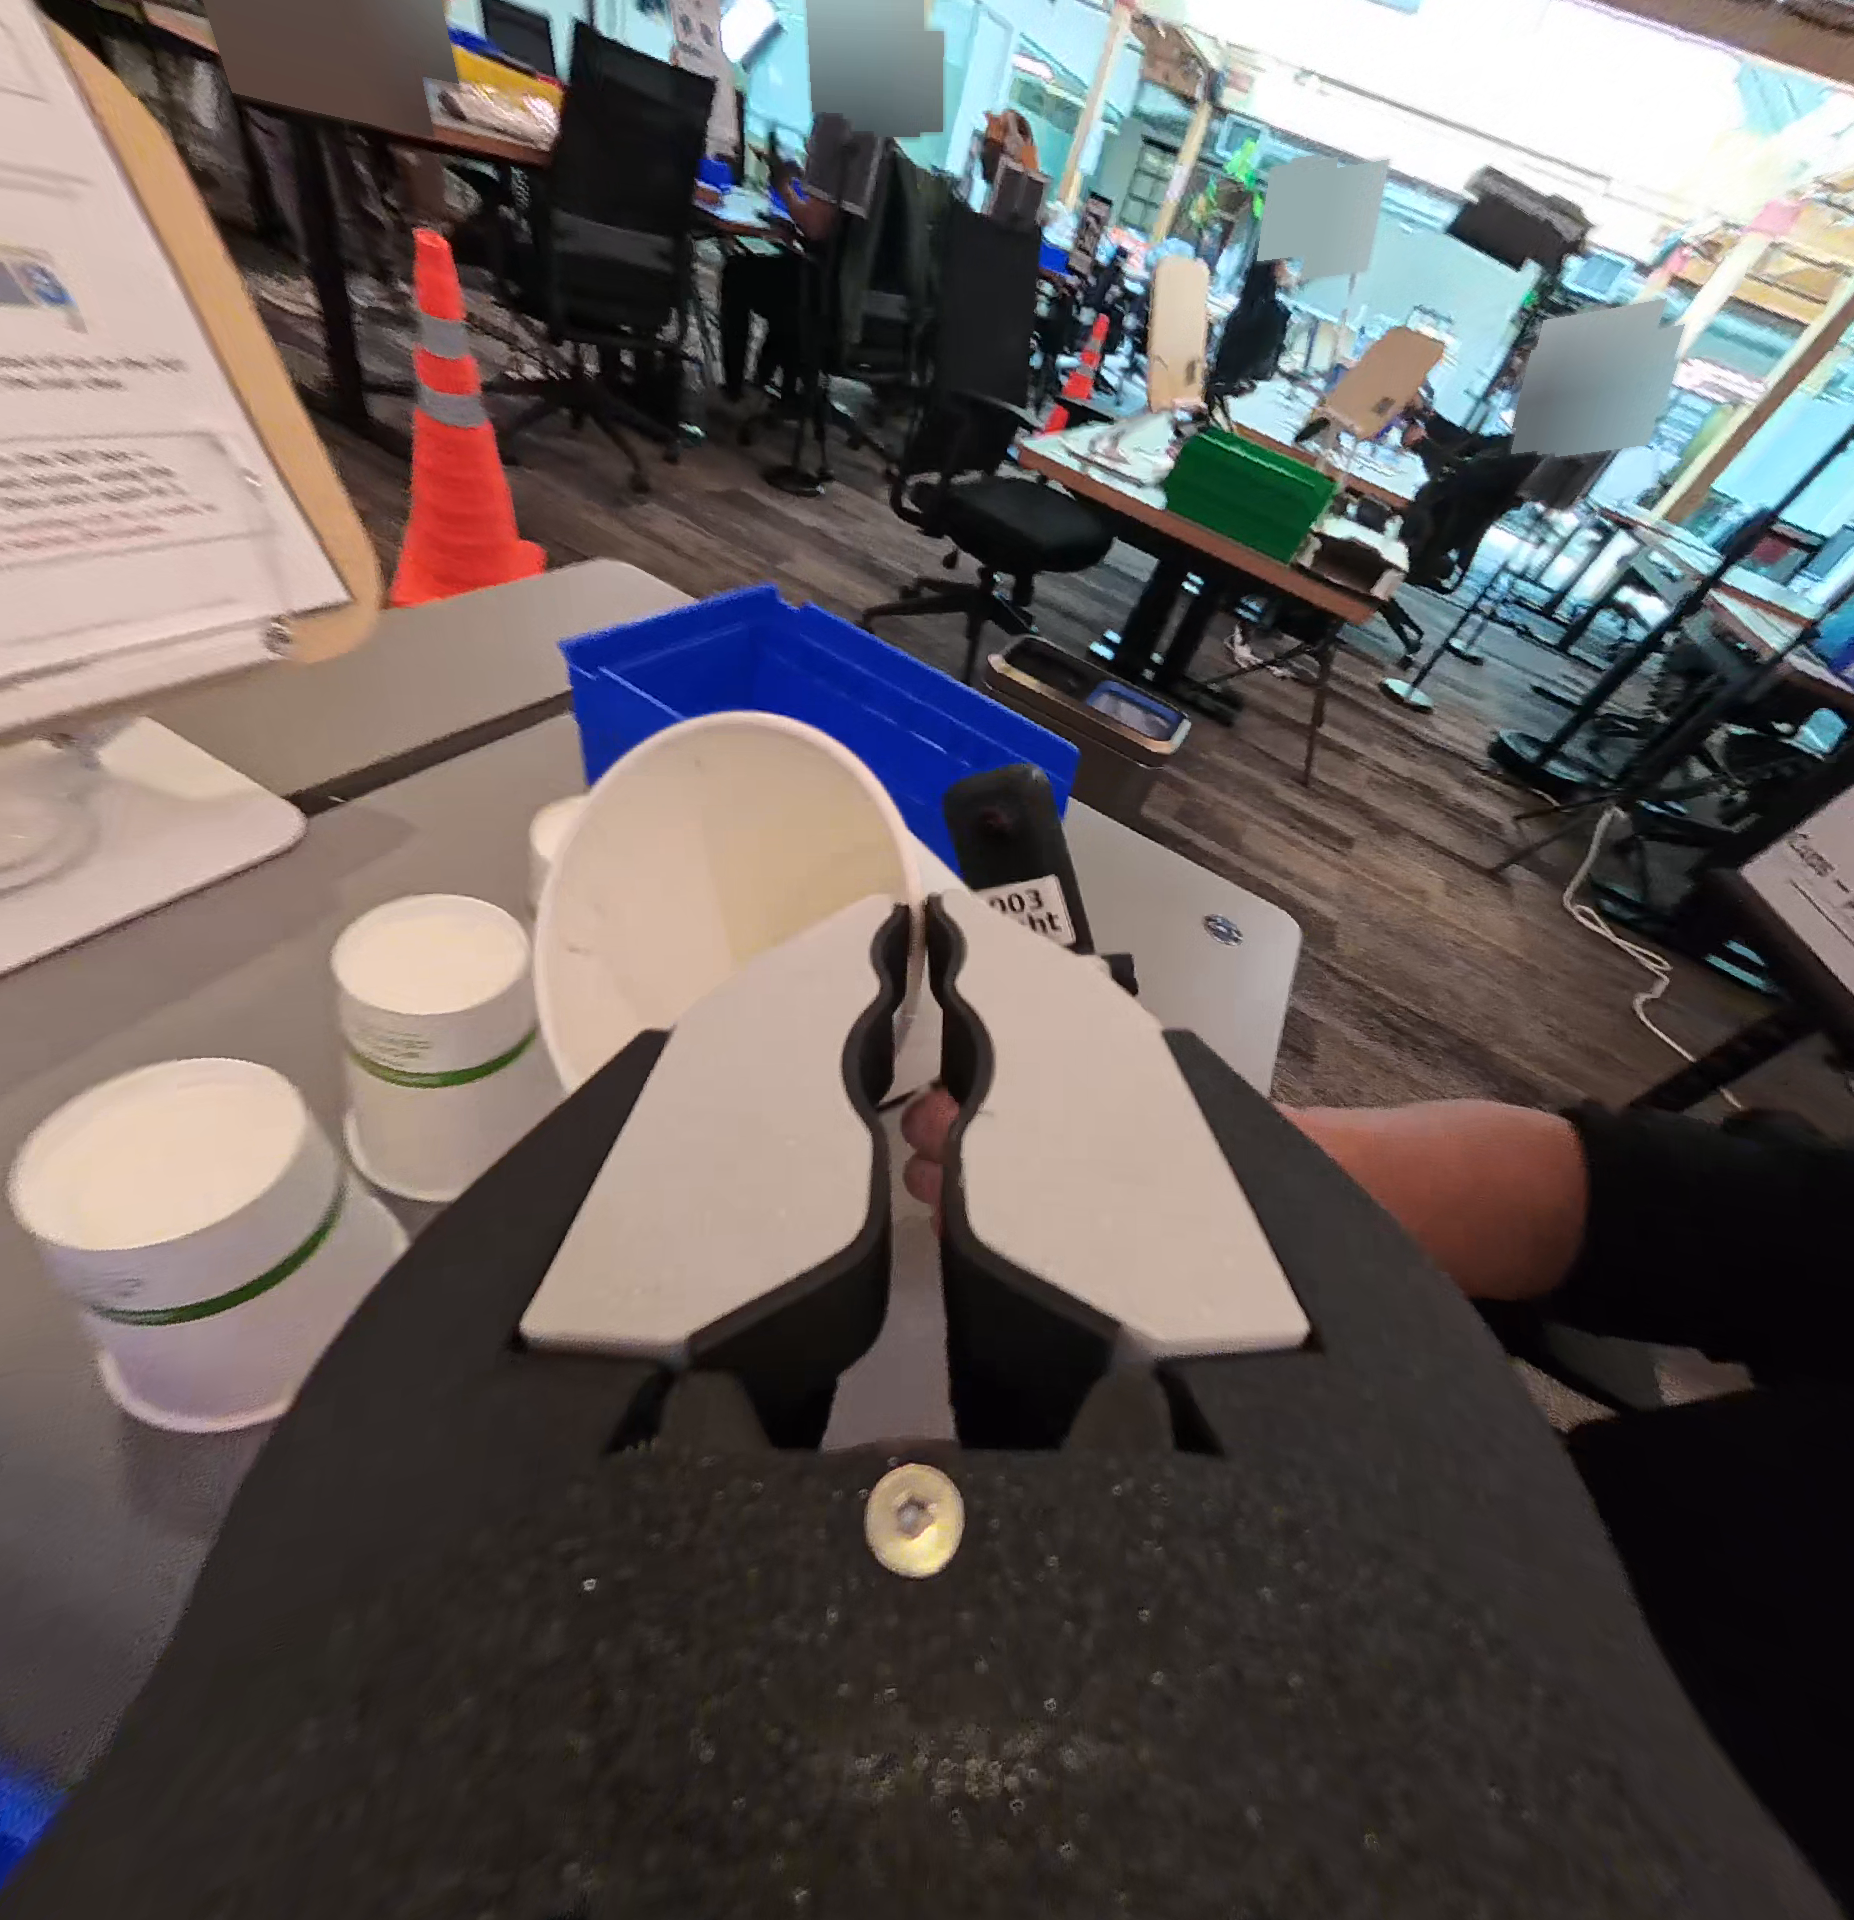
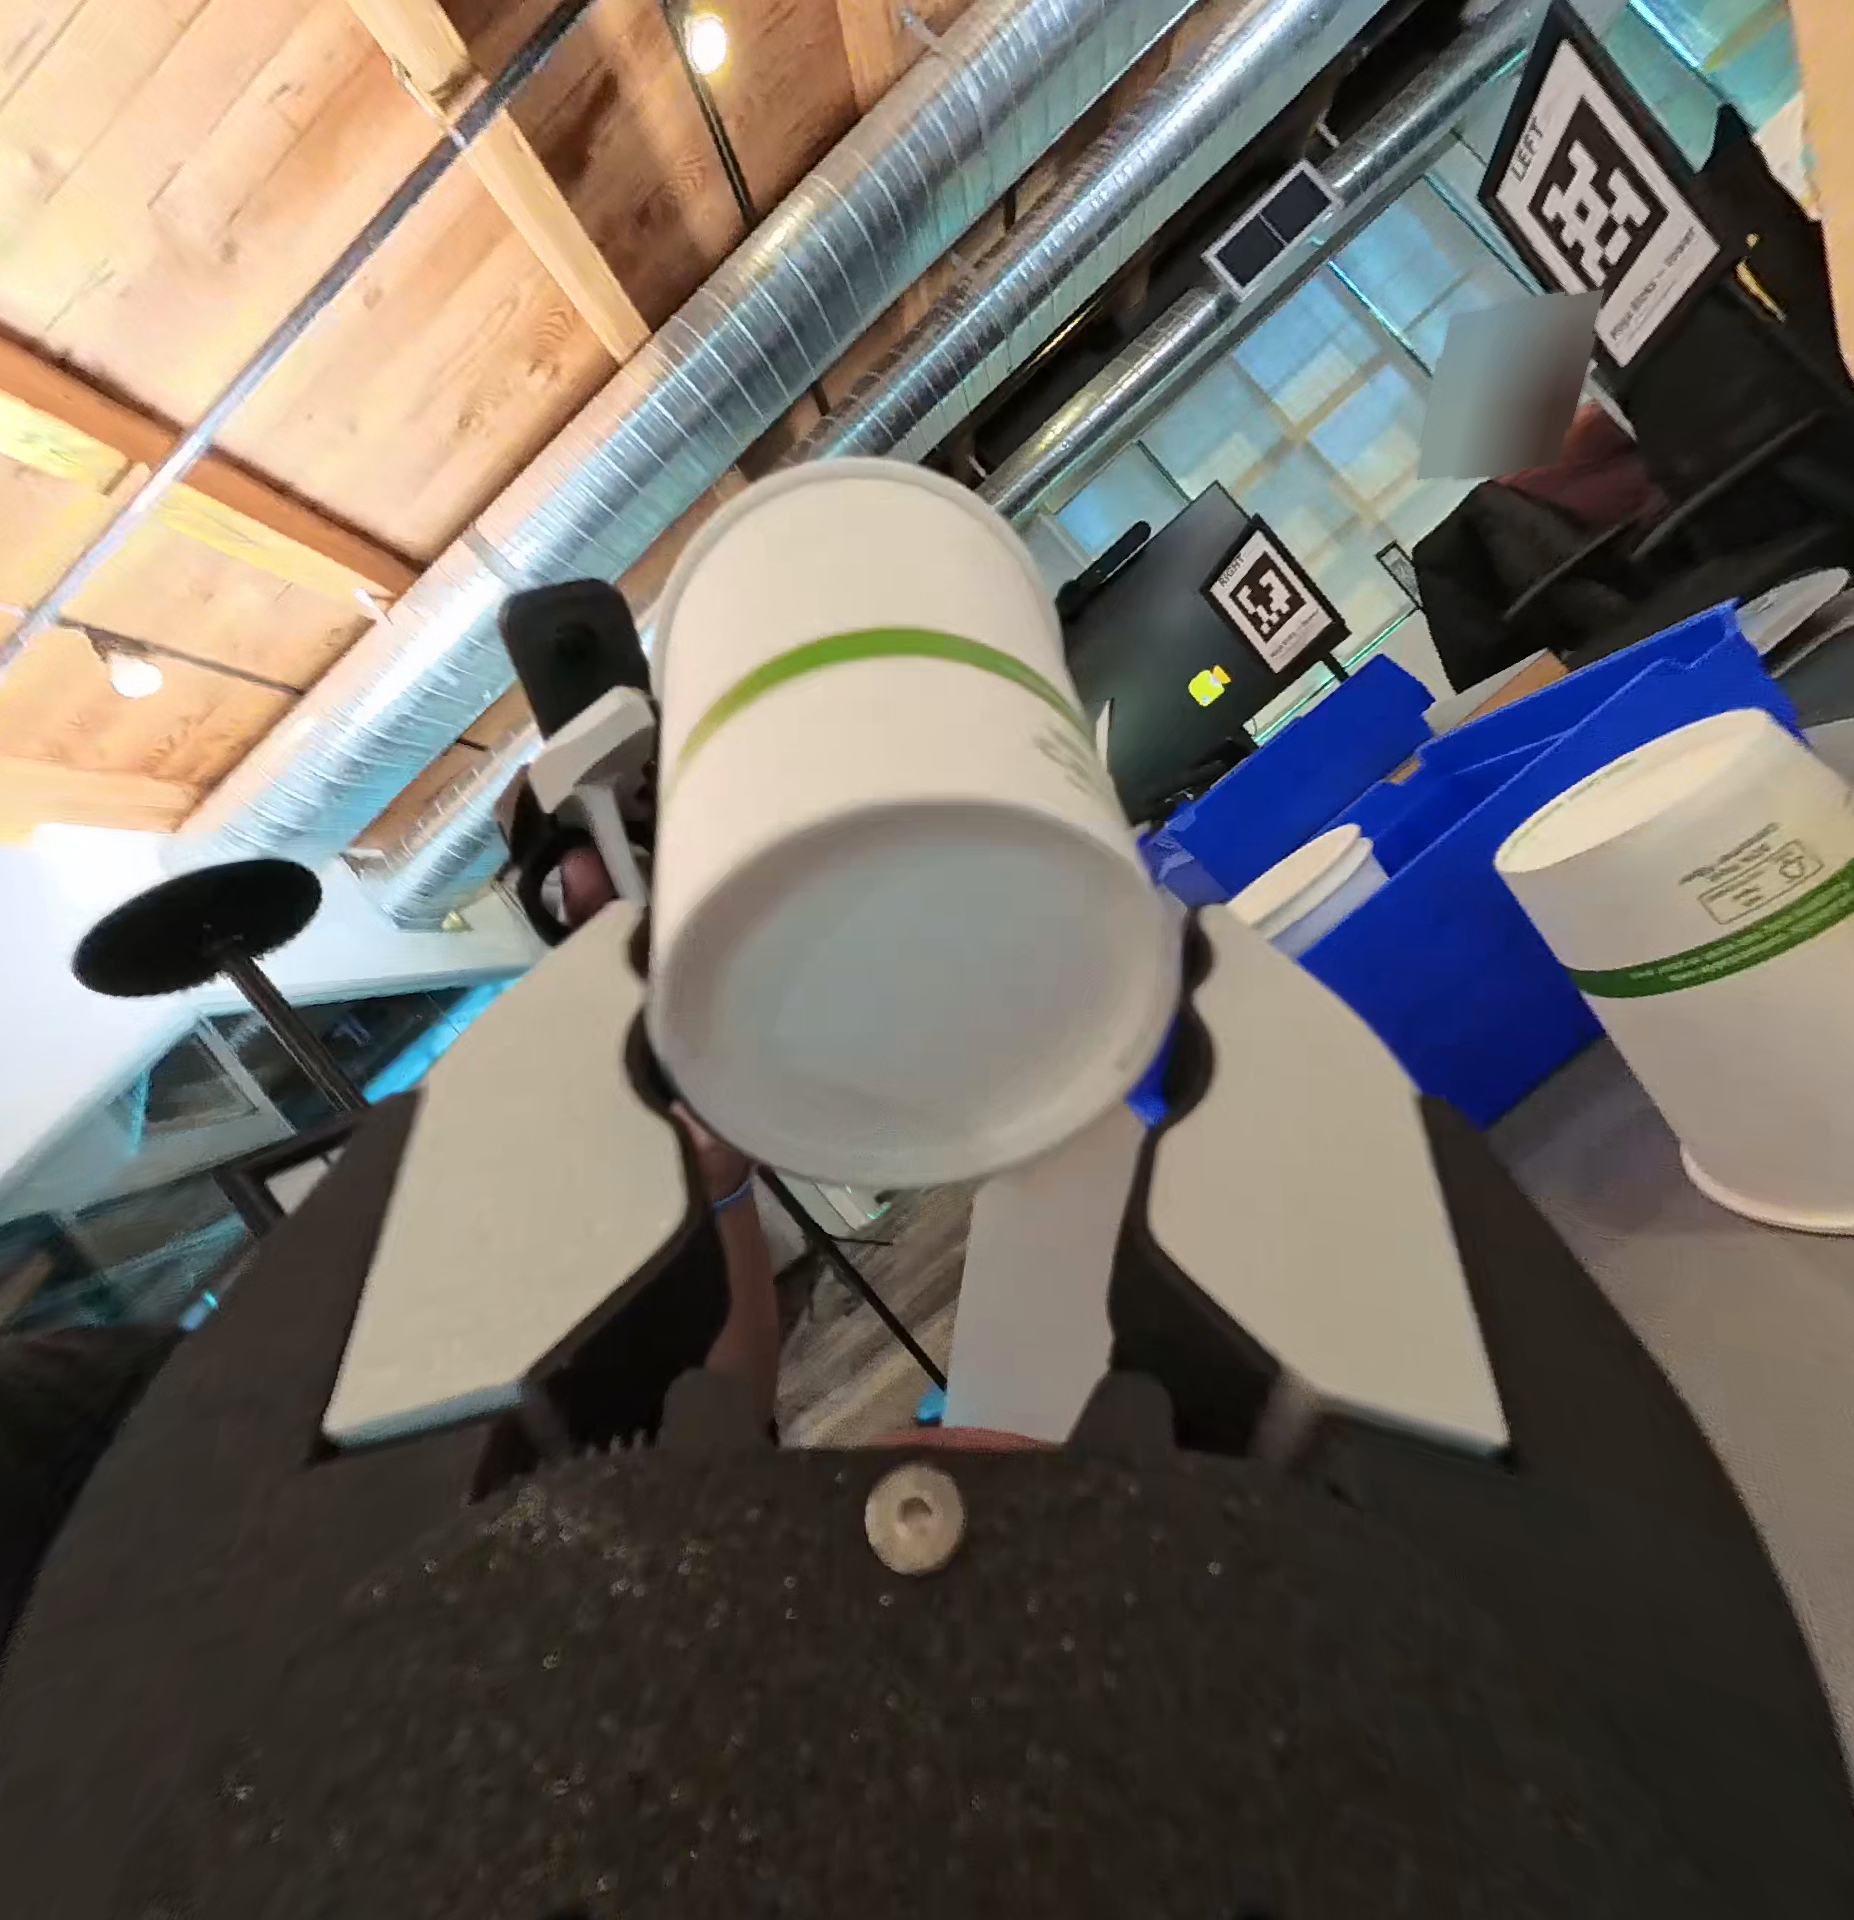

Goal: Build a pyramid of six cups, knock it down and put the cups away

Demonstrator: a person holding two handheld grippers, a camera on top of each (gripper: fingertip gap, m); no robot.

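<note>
A white paper cup with a green band (image 1: 725, 883) hangs tilted in the air, mouth toward the left wrist camera. My left gripper (image 1: 925, 920) is shut on its rim. My right gripper (image 2: 912, 987) is shut on the same cup (image 2: 881, 831) near its base, which faces the right wrist camera. The right gripper's body (image 1: 1016, 862) shows behind the cup, and the left gripper's body (image 2: 580, 717) shows beyond it. Two more cups (image 1: 190, 1226) (image 1: 435, 1039) stand upside down on the grey table (image 1: 435, 675). Upside-down cups also show in the right wrist view (image 2: 1712, 987) (image 2: 1318, 883).
A blue bin (image 1: 798, 675) (image 2: 1442, 935) stands on the table just behind the cups. A board with paper sheets on a white stand (image 1: 102, 416) is at the left. The table's edge (image 1: 1245, 987) is close on the right. An orange cone (image 1: 450, 436), chairs and desks are beyond.
</note>
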